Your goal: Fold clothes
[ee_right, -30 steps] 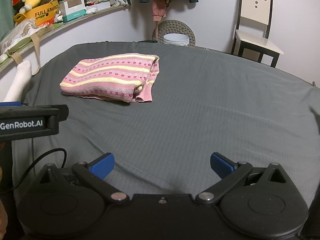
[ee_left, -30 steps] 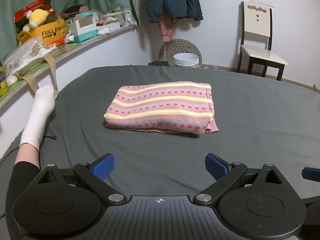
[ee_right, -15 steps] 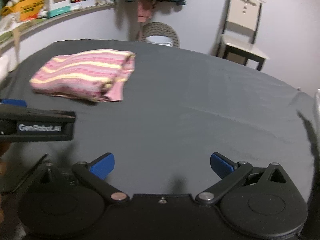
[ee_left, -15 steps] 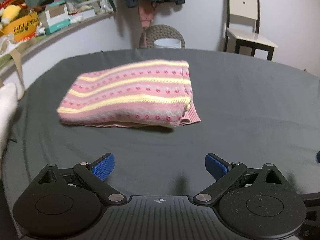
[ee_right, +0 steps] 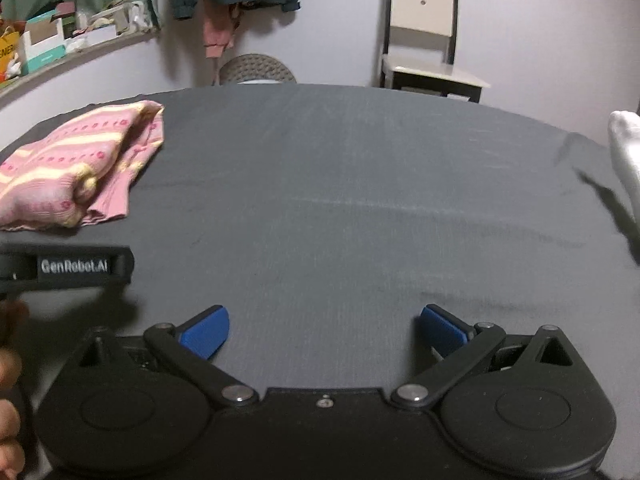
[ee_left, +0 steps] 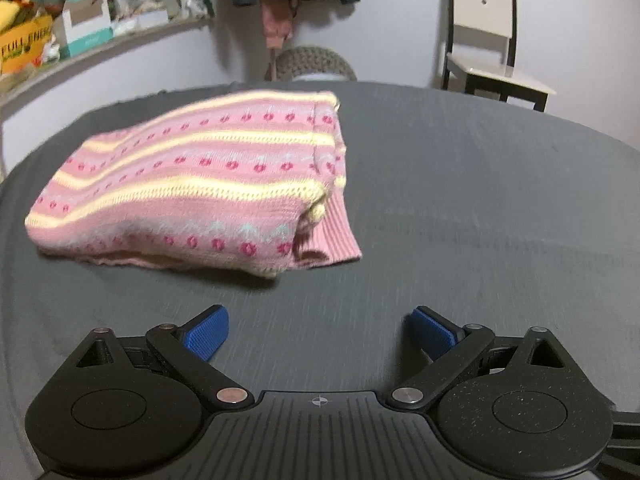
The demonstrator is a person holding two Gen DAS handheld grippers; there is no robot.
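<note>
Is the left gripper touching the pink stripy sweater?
Apart. In the left wrist view, a strip of bare grey bedsheet shows between the open left gripper and the folded sweater.

left black two-finger gripper with blue pads [ee_left: 320,332]: jaws spread wide, nothing between them, held low and level | right black two-finger gripper with blue pads [ee_right: 324,332]: jaws spread wide, empty, level | bare fingers [ee_right: 8,408]: at left edge of right wrist view, blurred
</note>
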